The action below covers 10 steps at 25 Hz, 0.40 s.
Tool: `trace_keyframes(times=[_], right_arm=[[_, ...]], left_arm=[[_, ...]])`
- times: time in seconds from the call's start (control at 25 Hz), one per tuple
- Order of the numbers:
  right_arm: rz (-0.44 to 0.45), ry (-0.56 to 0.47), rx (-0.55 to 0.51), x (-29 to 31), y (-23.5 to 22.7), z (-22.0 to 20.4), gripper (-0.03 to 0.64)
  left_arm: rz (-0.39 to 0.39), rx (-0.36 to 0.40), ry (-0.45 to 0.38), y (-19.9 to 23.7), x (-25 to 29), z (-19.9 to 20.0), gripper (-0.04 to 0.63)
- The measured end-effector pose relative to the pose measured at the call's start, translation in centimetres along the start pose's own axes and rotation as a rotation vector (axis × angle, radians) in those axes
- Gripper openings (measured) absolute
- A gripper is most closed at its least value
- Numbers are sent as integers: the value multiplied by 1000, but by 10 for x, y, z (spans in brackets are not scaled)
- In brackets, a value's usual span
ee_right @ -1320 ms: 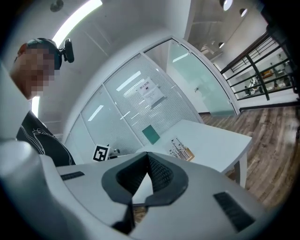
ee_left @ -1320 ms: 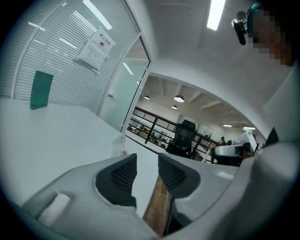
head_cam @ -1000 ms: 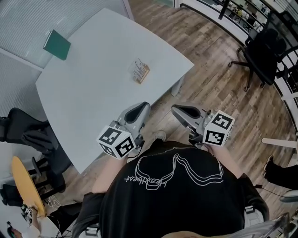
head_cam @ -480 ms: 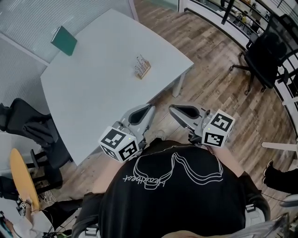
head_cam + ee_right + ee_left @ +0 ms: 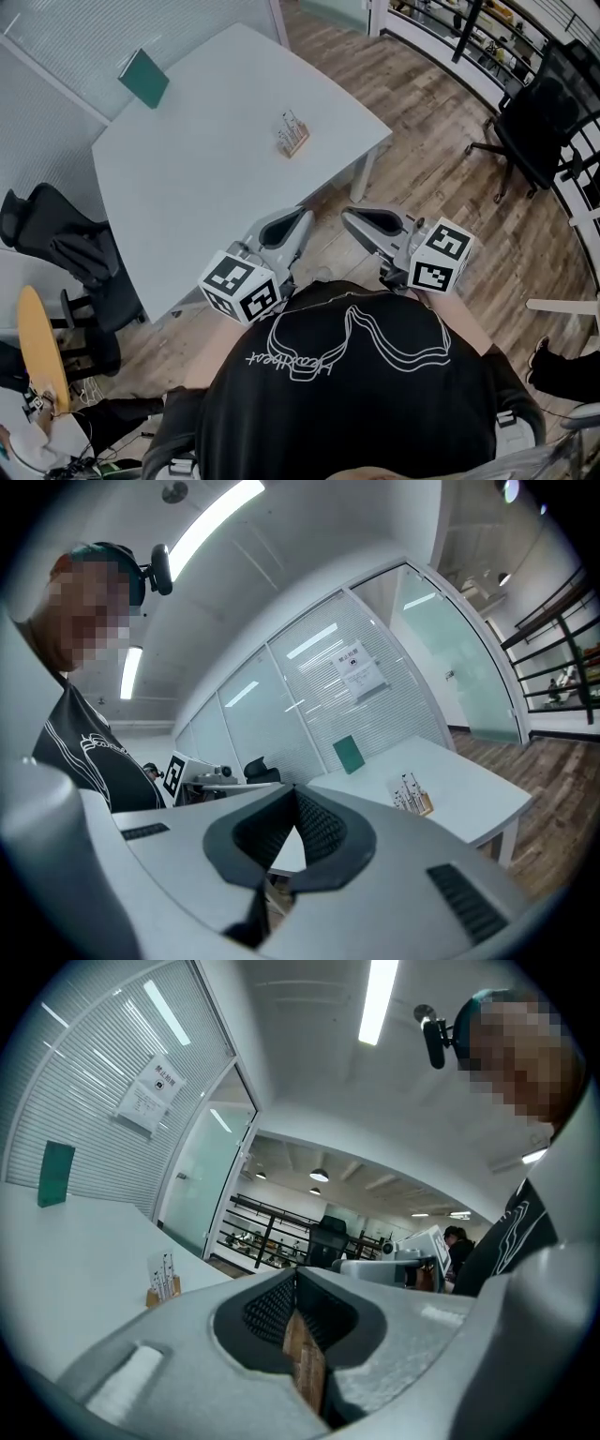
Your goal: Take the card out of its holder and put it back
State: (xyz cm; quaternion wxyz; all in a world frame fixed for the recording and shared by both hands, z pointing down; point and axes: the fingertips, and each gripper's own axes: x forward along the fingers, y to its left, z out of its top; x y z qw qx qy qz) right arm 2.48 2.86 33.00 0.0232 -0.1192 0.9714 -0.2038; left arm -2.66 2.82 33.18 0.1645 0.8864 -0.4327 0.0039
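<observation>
A small wooden card holder (image 5: 292,134) with white cards standing upright in it sits on the white table (image 5: 206,206), towards the far right corner. It also shows in the left gripper view (image 5: 164,1282) and the right gripper view (image 5: 412,794). Both grippers hang in front of the person's chest, short of the table's near edge and well away from the holder. My left gripper (image 5: 302,217) (image 5: 295,1274) is shut with nothing in it. The jaws of my right gripper (image 5: 349,217) (image 5: 294,791) meet at the tips, empty.
A green book (image 5: 143,78) lies at the table's far left corner. Black office chairs stand at the left (image 5: 56,248) and far right (image 5: 534,122). A railing runs along the top right. A yellow round board (image 5: 37,347) leans at the lower left.
Both grippers have risen a little and edged towards the table. The head view has shifted, so the table and holder sit slightly further right in the picture.
</observation>
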Motion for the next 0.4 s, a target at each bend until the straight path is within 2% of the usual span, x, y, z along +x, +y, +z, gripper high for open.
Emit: trace_keyframes(times=[0.16,0.4], right_arm=[[22,-16,13,1,9,-1,9],[36,-7,6,-1,22,-9,9]], left_arm=[[3,12,-7,-5,-9,0,17],[13,-16,-9,-13,-23,-13,15]])
